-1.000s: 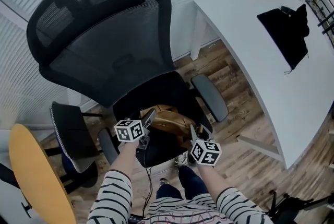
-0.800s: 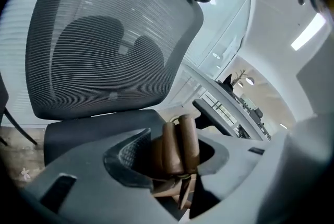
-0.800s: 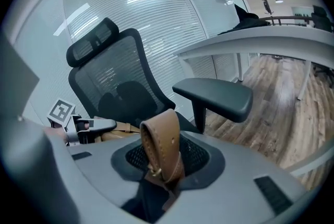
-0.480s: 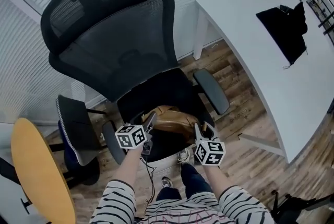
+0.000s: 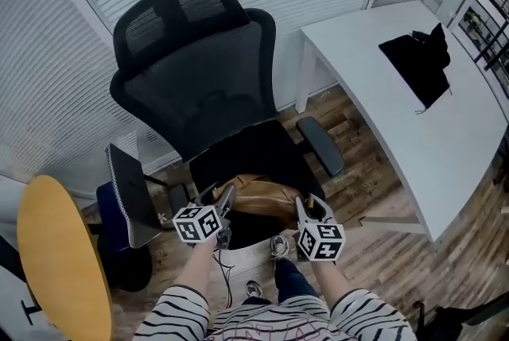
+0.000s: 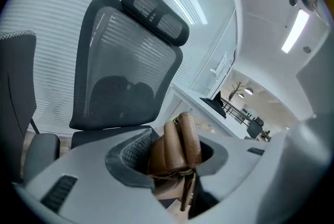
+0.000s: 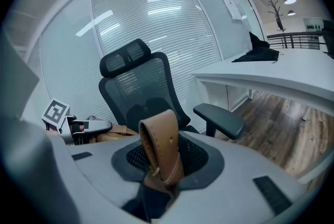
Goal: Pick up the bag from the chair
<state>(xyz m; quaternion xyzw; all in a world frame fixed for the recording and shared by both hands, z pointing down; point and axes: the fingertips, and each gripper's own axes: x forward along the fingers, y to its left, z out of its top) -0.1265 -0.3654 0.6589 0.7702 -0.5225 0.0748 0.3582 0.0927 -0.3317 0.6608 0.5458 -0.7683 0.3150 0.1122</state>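
Observation:
A brown leather bag (image 5: 258,196) hangs between my two grippers over the front edge of the black mesh office chair's seat (image 5: 246,156). My left gripper (image 5: 223,203) is shut on one folded brown strap (image 6: 177,147), which stands up between its jaws. On the other side, my right gripper (image 5: 307,209) is shut on the other strap with its buckle (image 7: 160,152). In the right gripper view the left gripper (image 7: 88,126) shows beside the bag's body. Whether the bag's underside touches the seat is hidden.
The chair's tall backrest (image 5: 203,85) rises behind the seat, and its right armrest (image 5: 320,145) sticks out beside my right gripper. A white desk (image 5: 398,133) with a black cloth (image 5: 413,65) stands at right. A yellow round table (image 5: 56,268) and a dark small chair (image 5: 127,196) are at left.
Both grippers have drawn back toward the person with the bag's straps, bringing the bag from the middle of the seat to its front edge. The head view has pulled back.

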